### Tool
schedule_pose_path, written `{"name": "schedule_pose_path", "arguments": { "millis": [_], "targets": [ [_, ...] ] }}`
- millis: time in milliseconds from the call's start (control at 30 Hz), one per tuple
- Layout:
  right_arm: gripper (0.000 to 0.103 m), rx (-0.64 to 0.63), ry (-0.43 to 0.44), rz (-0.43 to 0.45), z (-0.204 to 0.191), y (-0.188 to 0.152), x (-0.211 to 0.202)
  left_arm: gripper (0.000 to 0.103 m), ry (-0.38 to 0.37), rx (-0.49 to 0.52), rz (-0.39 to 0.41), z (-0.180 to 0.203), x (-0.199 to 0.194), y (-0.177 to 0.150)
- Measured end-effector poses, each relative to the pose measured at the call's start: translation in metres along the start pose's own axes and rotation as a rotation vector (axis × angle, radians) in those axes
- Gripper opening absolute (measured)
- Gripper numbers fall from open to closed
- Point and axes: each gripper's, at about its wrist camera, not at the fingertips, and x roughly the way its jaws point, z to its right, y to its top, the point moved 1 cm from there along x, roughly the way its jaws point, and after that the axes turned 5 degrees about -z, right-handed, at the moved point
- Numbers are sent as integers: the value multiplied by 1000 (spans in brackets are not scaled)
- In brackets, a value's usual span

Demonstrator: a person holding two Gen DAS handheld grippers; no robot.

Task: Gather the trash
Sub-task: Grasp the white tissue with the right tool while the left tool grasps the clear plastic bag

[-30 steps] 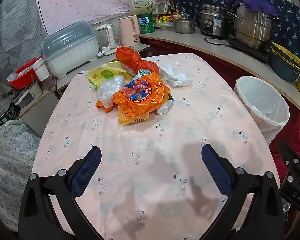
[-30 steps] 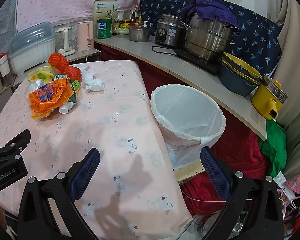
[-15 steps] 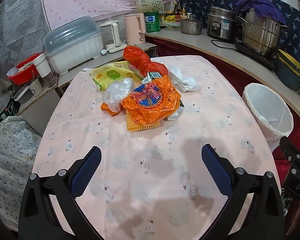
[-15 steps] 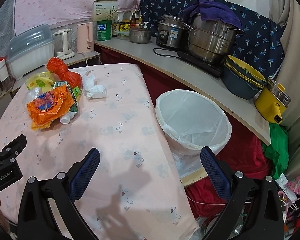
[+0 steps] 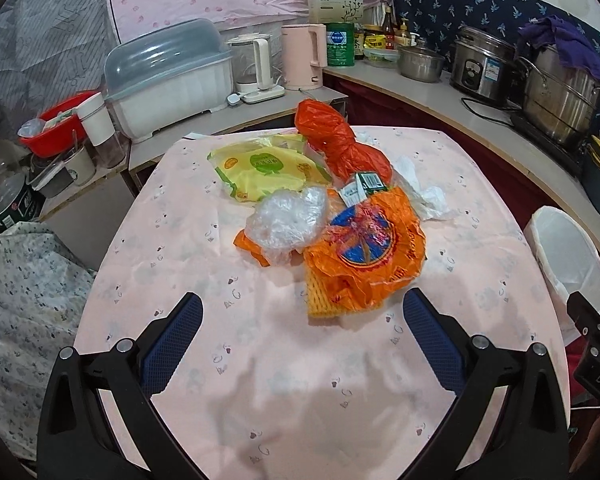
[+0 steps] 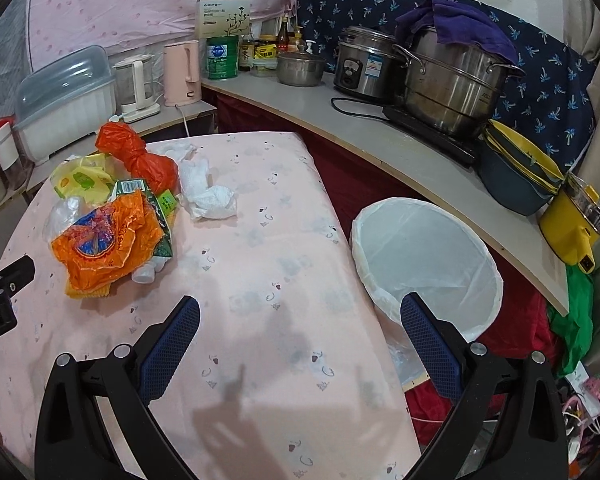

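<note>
A table (image 5: pixel 180 240) under a pink patterned cloth fills both views. Beside its right edge, down on the floor, stands a bin (image 6: pixel 426 268) lined with a white bag, nothing visible inside it. The trash sits in a loose heap toward the far end of the table: a yellow wrapper (image 5: pixel 260 170), a crumpled orange packet (image 5: pixel 366 254) nearest the grippers, a knotted red bag (image 5: pixel 336 140), a clear plastic wad (image 5: pixel 286 220), white tissue (image 6: pixel 210 196), and what looks like a small white cap (image 6: pixel 144 276), though it is too small to be sure. The left gripper (image 5: pixel 302 316) hangs over bare cloth just short of the heap, jaws spread wide and holding nothing. The right gripper (image 6: pixel 300 318) is likewise spread and unladen, over the table's right edge near the bin.
</note>
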Motion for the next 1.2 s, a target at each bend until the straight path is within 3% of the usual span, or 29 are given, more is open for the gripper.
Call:
{"name": "schedule_pose_path", "arguments": {
  "millis": [367,667,967,1033,1100,1200],
  "targets": [
    [96,-10,28,-18,-26,41,41,96,-15,-57,-42,-32,49,37],
    [96,-10,113,-55,-55,79,95,96,-48,-57,-65,-29,88,64],
    [90,-38,148,-107,-85,104,154,95,-75,-99,-124,-39,121,68],
    [88,-43,165,-123,-92,106,166,90,-89,-105,-127,-42,123,67],
    [82,-50,165,-136,-98,107,177,75,-112,-110,-141,-44,126,67],
    [69,-53,173,-151,-105,105,188,60,-137,-112,-161,-46,129,66]
  ]
}}
